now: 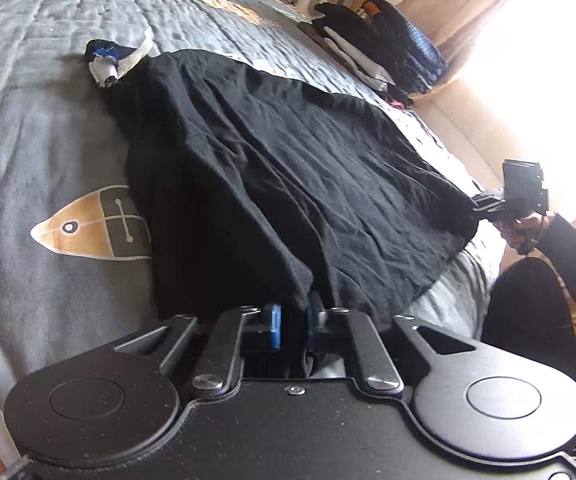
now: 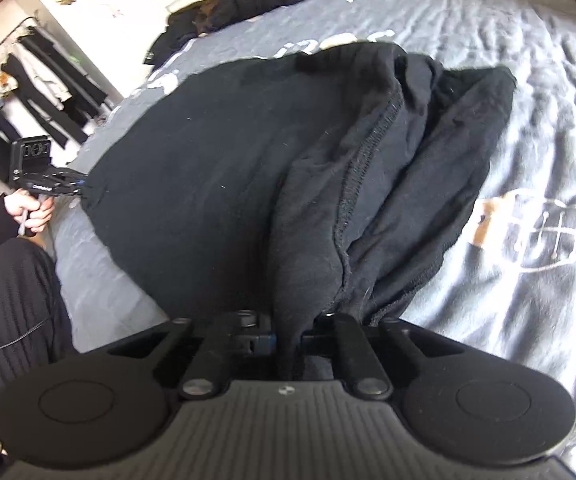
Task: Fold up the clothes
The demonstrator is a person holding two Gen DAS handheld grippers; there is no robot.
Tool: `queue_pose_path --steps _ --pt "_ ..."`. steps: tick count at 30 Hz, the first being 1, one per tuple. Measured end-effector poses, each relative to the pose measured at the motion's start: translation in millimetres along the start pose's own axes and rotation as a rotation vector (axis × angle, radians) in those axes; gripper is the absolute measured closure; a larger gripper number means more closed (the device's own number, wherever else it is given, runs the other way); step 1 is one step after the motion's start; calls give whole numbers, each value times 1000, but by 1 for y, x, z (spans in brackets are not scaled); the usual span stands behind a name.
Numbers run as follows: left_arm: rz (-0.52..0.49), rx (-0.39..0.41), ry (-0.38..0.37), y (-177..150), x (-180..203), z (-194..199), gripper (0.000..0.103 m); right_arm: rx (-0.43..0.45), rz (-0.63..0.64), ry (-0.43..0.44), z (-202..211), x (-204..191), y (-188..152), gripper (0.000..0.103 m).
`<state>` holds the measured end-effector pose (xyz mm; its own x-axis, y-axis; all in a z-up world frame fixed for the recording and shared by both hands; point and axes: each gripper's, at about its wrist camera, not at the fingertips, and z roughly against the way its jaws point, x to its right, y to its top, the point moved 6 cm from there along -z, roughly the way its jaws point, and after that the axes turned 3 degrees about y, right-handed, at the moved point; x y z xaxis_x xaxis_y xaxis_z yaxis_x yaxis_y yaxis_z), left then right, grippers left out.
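Black garment on bed: left tool and right tool each pinching a near corner, mid-fold; next carry both corners across evenly.

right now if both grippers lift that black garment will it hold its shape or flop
The black garment probably flops: it already sags in soft folds between the left gripper and right gripper. It looks like thin knit, likely light. The hemmed edge may bunch rather than slip.

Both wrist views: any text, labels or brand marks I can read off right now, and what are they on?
None can be read with confidence.
White lettering on the grey bedspread, beside the black garment: partly covered, blurred.
Small white mark on the left gripper, seen from the right wrist: too small.
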<state>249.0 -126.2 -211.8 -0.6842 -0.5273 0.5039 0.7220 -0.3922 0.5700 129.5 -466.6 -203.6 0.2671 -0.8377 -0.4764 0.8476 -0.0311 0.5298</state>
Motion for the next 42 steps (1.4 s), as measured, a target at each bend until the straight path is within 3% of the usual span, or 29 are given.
queue_pose_path --steps 6,9,15,19,21,23,25,26,28,29,32,35,39,42 --pt "0 24 -53 4 3 20 99 21 58 75 23 -14 8 98" --pt "-11 -19 -51 -1 3 14 99 -3 80 115 27 -20 5 99" --pt "-10 -36 6 -5 -6 2 97 -108 59 60 9 -11 -14 96" --pt "-18 -8 10 6 -5 -1 93 -84 39 48 12 -10 -13 91" --pt "-20 0 14 11 -6 -5 89 -55 29 33 18 -10 -8 85" --pt "-4 2 20 14 -6 -10 67 -39 15 38 18 -12 -6 79" --pt "5 -1 47 16 -5 -18 51 -41 4 42 15 -13 -6 67" --pt "1 -4 54 16 -5 -22 49 -53 1 35 11 -12 -6 65" --pt "-8 -7 47 15 -5 -28 51 -76 0 19 2 -11 -6 63" --pt "0 -8 31 14 -4 -30 66 -81 -2 13 0 -10 -6 63" --pt "5 -8 3 13 -4 -25 81 -82 -11 4 -1 -8 -7 63" --pt "18 -23 24 8 -10 -14 83 -128 5 -32 4 -5 -11 62" --pt "36 -42 53 1 -19 2 82 -162 -34 -62 24 7 -16 51" --pt "33 -13 91 2 -20 22 75 -149 -42 -78 43 6 -14 50"
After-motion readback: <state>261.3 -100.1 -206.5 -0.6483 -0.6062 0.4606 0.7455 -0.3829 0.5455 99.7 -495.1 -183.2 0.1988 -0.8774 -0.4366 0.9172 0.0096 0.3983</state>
